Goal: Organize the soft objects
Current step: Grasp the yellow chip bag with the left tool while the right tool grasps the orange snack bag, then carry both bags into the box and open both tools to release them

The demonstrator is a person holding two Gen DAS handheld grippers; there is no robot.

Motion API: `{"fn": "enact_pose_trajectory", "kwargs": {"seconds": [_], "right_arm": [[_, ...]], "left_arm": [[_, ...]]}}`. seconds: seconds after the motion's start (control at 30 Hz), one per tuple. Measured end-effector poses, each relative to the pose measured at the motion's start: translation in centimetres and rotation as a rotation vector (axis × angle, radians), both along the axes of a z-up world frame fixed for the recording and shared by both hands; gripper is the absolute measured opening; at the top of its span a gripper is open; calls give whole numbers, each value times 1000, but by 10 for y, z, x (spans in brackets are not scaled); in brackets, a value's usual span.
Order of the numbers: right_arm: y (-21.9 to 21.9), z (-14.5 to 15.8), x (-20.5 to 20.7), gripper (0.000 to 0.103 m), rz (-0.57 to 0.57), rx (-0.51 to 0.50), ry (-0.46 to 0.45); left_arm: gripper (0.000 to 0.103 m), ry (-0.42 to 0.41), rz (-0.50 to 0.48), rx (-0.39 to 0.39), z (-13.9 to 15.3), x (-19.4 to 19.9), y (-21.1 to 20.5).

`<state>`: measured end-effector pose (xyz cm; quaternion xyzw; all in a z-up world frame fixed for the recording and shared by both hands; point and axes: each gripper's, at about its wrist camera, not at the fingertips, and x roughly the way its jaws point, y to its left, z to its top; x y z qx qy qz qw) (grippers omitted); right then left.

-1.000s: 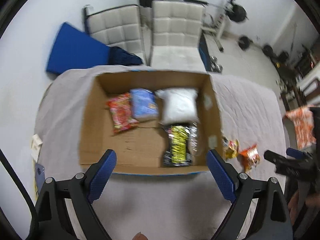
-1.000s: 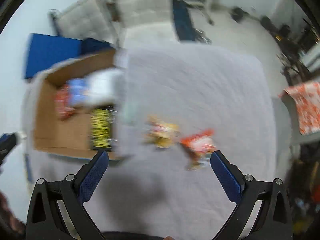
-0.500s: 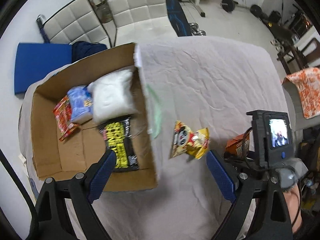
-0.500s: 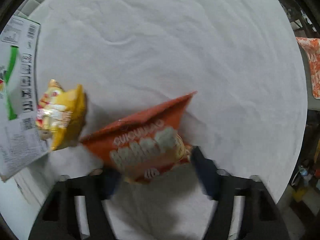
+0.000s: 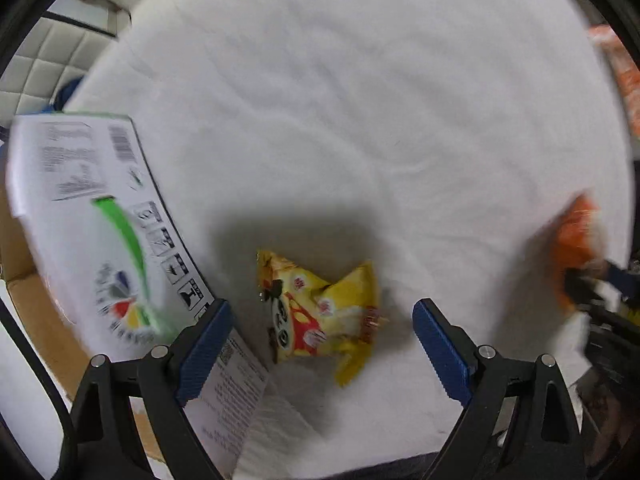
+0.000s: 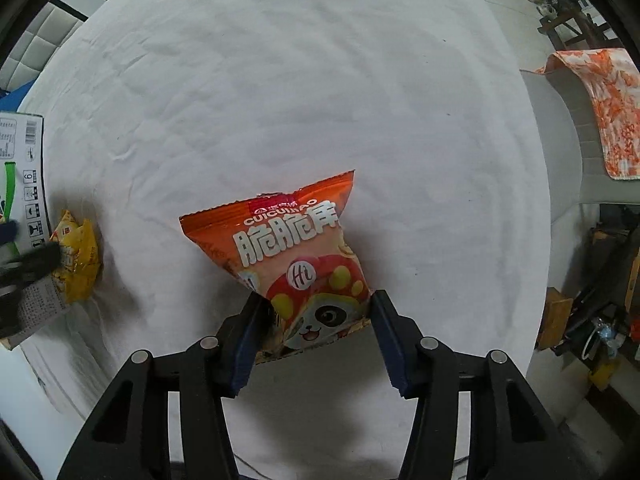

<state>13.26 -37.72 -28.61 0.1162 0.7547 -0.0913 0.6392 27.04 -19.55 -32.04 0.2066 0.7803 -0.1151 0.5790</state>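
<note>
Orange snack bag [image 6: 296, 264], "CUICUIJIAO", "Hi"

This looks like a room in a home, used partly for storage or odd jobs. A table [image 6: 280, 80] covered with a wrinkled white cloth fills the middle of both views. In the upper left of each frame stands a chair with white quilted upholstery [image 5: 36, 68] on a pale floor. At the right edge of the right wrist view an orange-and-white patterned cloth [image 6: 604, 108] is draped over a grey surface, and below it, in the lower right, dark clutter [image 6: 600, 312] is heaped, too jumbled to identify. A printed cardboard box [image 5: 96, 220] sits at the left of the table.
</note>
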Motion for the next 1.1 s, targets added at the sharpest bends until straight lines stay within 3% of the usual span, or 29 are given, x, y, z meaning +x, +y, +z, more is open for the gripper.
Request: {"fn": "enact_pose_trajectory", "kwargs": {"seconds": [0.1, 0.23, 0.27, 0.33, 0.43, 0.57, 0.73, 0.97, 1.03, 1.1], "right_arm": [[-6, 0, -4, 56, -13, 25, -5], [-17, -1, 3, 56, -12, 44, -10], [-24, -5, -2, 56, -11, 49, -8], [-31, -7, 0, 56, -13, 59, -6], [-34, -7, -3, 56, -22, 74, -6], [-48, -8, -5, 56, -29, 90, 6], [-51, -12, 0, 60, -21, 97, 16], [-50, -30, 9, 63, -43, 91, 34], [-49, -29, 8, 59, -47, 72, 27], [-48, -27, 7, 46, -46, 61, 19]], "left_arm": [[92, 32, -40, 74, -23, -1, -1], [92, 62, -67, 116, -40, -6, -4], [86, 59, -61, 114, -42, -7, -4], [70, 58, -16, 74, -39, -10, -3], [62, 56, 46, -10, -31, -19, -12], [62, 47, 106, -85, -26, -39, -21], [62, -27, 168, -103, -24, -54, -28], [61, -65, 263, -134, -24, -74, -15], [58, -74, 265, -138, -22, -81, -7], [57, -85, 267, -148, -19, -93, -2]]}}
